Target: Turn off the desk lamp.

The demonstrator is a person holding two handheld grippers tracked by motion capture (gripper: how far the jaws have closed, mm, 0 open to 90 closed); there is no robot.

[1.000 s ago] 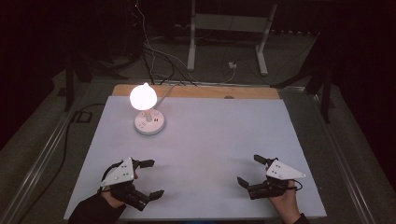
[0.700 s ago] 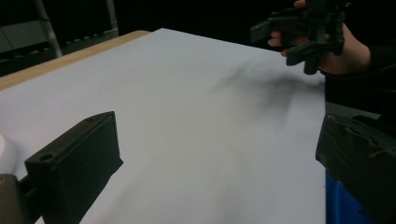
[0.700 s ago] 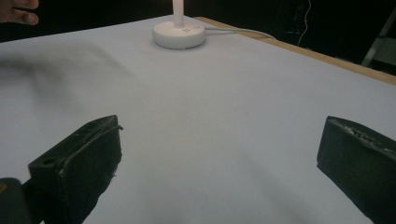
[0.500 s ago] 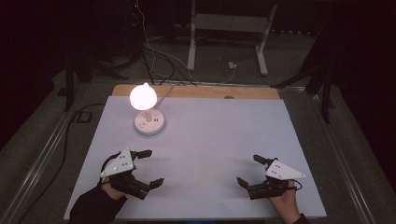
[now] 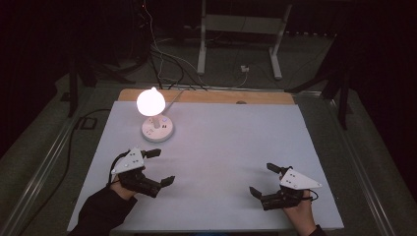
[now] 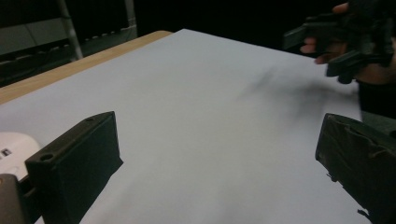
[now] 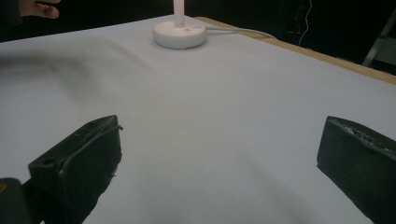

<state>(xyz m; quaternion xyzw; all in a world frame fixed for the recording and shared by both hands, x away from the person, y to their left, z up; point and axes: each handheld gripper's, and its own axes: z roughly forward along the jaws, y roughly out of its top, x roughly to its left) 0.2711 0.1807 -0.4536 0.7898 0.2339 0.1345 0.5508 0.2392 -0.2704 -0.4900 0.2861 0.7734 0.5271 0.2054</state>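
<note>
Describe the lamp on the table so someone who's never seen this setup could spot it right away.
Start at the pale table and go to its far left corner. There a small lamp stands on a round white base, with a lit white bulb on top and a cord running off the far edge. It is the one glowing thing on the table.

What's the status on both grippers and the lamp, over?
Left gripper open, empty, near the lamp. Right gripper open, empty, low over the table. Lamp lit, upright, untouched. Nothing between them.
</note>
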